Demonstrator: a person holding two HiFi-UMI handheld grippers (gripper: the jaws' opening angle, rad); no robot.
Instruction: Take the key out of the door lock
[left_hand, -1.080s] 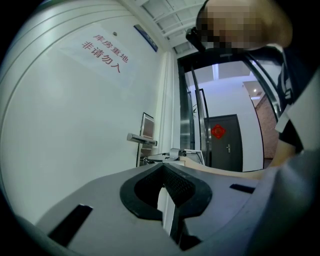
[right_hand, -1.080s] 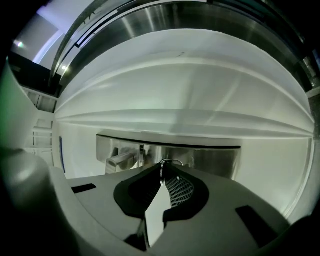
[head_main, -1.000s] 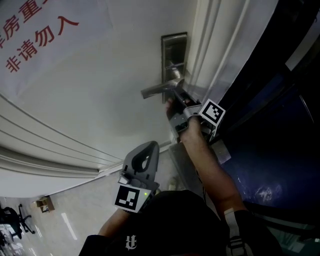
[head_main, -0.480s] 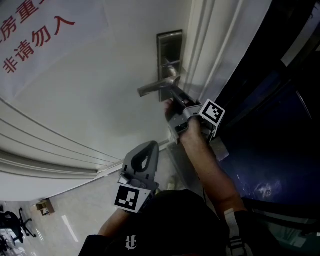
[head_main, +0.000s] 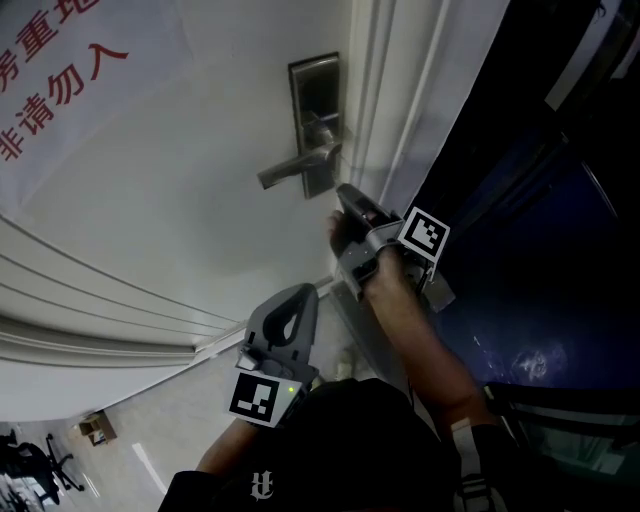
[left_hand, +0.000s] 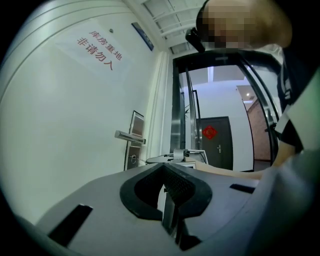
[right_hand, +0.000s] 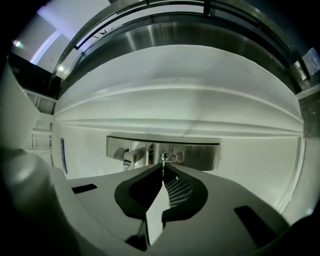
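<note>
The steel lock plate (head_main: 314, 95) with its lever handle (head_main: 292, 170) sits on the white door. My right gripper (head_main: 343, 192) is a short way back from the plate's lower end, shut on the thin key (right_hand: 163, 161). The key's blade points at the keyhole (right_hand: 168, 157) in the lock plate (right_hand: 200, 154); whether its tip is still inside I cannot tell. My left gripper (head_main: 297, 300) hangs lower, well away from the lock, shut with nothing in it. In the left gripper view, my left gripper (left_hand: 164, 166) looks toward the lock plate (left_hand: 136, 125) and my right gripper (left_hand: 177, 156).
A paper sign with red characters (head_main: 60, 70) is stuck on the door's upper left. The white door frame (head_main: 390, 90) borders a dark glass panel (head_main: 540, 200) on the right. Pale floor with an office chair (head_main: 30, 445) shows at the lower left.
My right gripper has drawn back from the lock plate, staying shut on the key. The plate and handle now stand farther up and left of it. The left gripper has stayed put.
</note>
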